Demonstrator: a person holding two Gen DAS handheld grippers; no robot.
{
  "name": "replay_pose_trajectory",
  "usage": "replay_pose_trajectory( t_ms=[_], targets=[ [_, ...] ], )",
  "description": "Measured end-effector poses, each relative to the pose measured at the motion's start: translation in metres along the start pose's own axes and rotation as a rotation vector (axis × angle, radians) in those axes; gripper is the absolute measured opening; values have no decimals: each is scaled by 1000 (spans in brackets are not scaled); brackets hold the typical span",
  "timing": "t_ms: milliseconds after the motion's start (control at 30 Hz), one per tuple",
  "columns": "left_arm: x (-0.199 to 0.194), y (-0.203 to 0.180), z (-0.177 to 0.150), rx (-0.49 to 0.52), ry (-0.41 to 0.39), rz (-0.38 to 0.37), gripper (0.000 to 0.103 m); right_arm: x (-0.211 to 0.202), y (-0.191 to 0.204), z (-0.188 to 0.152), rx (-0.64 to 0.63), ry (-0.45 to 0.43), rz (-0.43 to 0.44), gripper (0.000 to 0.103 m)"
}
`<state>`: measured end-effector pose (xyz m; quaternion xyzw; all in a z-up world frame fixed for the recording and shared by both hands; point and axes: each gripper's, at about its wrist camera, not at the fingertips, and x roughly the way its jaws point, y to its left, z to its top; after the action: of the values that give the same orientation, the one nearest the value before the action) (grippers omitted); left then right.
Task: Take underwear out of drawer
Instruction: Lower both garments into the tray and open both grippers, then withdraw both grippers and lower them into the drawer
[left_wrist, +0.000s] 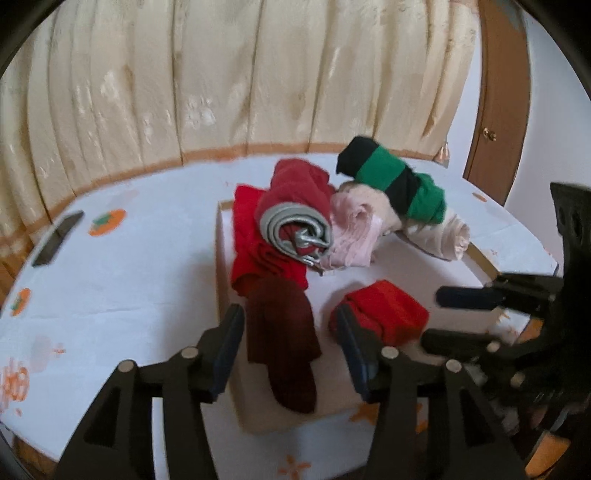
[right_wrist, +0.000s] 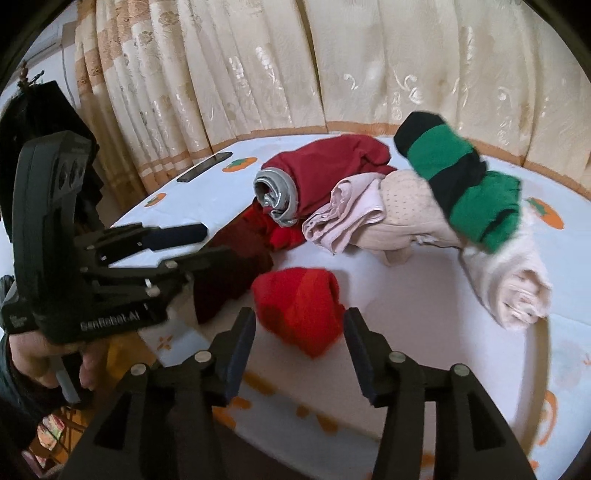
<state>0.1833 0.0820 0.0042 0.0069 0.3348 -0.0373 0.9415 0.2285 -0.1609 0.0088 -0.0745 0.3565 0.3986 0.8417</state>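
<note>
The drawer (left_wrist: 399, 258) is a shallow white box sitting on the table (left_wrist: 122, 295), and the underwear is all in or on it, so nothing appears to be taken out yet. A heap lies toward 12 o'clock in the left view: a dark red roll (left_wrist: 295, 210) with a grey waistband, a pink piece (left_wrist: 351, 232), a cream roll (left_wrist: 443, 232) and a green-and-black roll (left_wrist: 395, 177) on top. Nearer, a maroon piece (left_wrist: 284, 339) hangs over the drawer's front edge and a small red fold (left_wrist: 384, 310) lies on the drawer floor.

The left claw (left_wrist: 291, 347) is wide open and holds nothing; the maroon piece lies between its fingers. The right claw (right_wrist: 299, 350) is also wide open and empty, with the red fold (right_wrist: 299, 310) just ahead of its tips at 12 o'clock. Judging by this, the first grasp is about to be made and every piece remains to be lifted out.

A dark phone (left_wrist: 57, 238) lies on the table at 10 o'clock, well apart from the drawer. Cream curtains (left_wrist: 240, 74) hang behind. The two claws are near each other, so they could crowd one another; the stacked rolls may tumble if a lower one is pulled
</note>
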Motion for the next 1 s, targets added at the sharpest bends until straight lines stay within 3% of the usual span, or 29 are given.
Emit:
replay_pose_trajectory(
  t_ms=[100, 200, 567, 767, 900, 1000],
  targets=[
    [-27, -18, -17, 112, -34, 6, 54, -27, 3, -15, -54, 15, -22, 53],
    [-42, -37, -37, 187, -18, -30, 64, -54, 4, -40, -124, 56, -52, 54],
    [-57, -109, -86, 353, 101, -172, 64, -103, -23, -124, -134, 185, -145, 54],
    [-46, -152, -115, 470, 256, -302, 64, -104, -31, -152, -161, 271, -158, 54],
    [-30, -169, -128, 484, 400, -405, 64, -96, -31, -171, -252, 394, -169, 54],
    [-16, -174, -131, 460, 480, -442, 64, -84, -30, -182, -330, 489, -183, 54]
  ],
)
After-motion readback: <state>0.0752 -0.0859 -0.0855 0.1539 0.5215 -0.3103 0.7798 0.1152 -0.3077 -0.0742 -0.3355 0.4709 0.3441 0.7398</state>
